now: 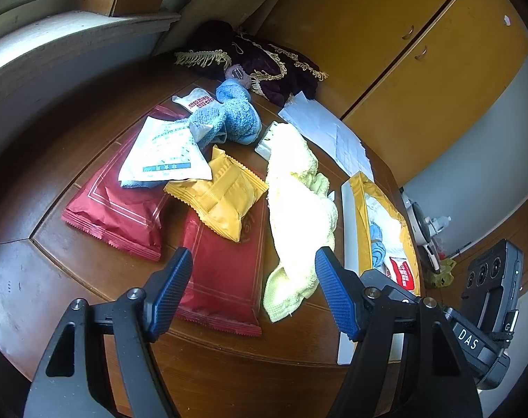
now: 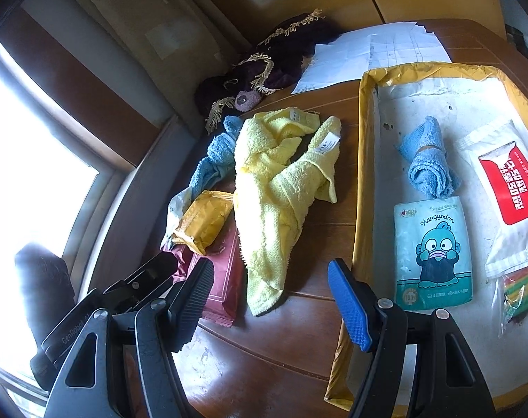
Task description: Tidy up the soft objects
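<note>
Both claws hang wide and hold nothing: your left claw sits over the near edge of the bench, your right claw just near of the yellow towel.

The towel looks like the next thing to move. It lies crumpled on the bare bench between the pile of packets on the left and the tray on the right, close beside the tray's left wall but not in it. Its long axis runs near to far, tilted a little, with the narrow tail pointing toward you and the broader, bunched end far, where two white labels show. Its far-left edge lies over the blue towel and its left side touches the yellow packet.

To take it well, come down on the thick bunched middle rather than the thin near tail, so the cloth does not slide out or trail. Turn the right claw so its fingers close across the long axis, and press low enough to gather several folds. Lift straight up first, as the towel may drag the blue towel or nudge the yellow packet otherwise. Then carry it right, over the tray wall.

In the tray the free space looks to be at the far end, beyond the rolled blue cloth; the tissue pack and the red-and-white pouch fill the near part.

The red packets stay put on the left.
</note>
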Motion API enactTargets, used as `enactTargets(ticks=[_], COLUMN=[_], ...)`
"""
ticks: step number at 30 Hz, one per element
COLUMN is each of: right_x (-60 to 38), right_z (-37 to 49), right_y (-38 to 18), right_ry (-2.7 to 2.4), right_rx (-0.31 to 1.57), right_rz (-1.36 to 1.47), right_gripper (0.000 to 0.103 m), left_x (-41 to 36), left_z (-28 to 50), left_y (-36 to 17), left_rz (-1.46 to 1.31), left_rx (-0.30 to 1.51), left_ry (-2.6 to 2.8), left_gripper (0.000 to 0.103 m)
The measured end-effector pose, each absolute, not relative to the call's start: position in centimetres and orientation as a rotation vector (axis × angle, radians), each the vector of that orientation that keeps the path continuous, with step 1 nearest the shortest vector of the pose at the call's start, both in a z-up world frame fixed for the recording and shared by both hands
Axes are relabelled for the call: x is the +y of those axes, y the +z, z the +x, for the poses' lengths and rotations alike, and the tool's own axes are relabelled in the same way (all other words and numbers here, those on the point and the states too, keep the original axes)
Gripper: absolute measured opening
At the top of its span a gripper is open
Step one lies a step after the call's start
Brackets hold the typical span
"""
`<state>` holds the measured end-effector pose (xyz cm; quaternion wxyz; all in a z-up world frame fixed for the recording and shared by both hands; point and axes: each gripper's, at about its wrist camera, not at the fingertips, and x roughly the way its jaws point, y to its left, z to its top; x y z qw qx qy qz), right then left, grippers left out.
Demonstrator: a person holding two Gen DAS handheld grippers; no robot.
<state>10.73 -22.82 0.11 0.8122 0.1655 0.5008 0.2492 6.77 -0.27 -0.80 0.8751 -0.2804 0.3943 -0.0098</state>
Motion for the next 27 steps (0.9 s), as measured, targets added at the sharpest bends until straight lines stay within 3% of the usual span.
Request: enactTargets(ticks=[27], right_x=[-21.8], right_z=[10.6], right_y=[0.9], right_ry=[0.563], right_rx=[1.049], right_rz=[0.336], right_gripper=[0.07], left_x=[0.0], left_z=[6.4], left_y=[-0.3], left_rz=[-0.583], left_rx=[0.805], left_ry=[-0.023], left_gripper=[0.072])
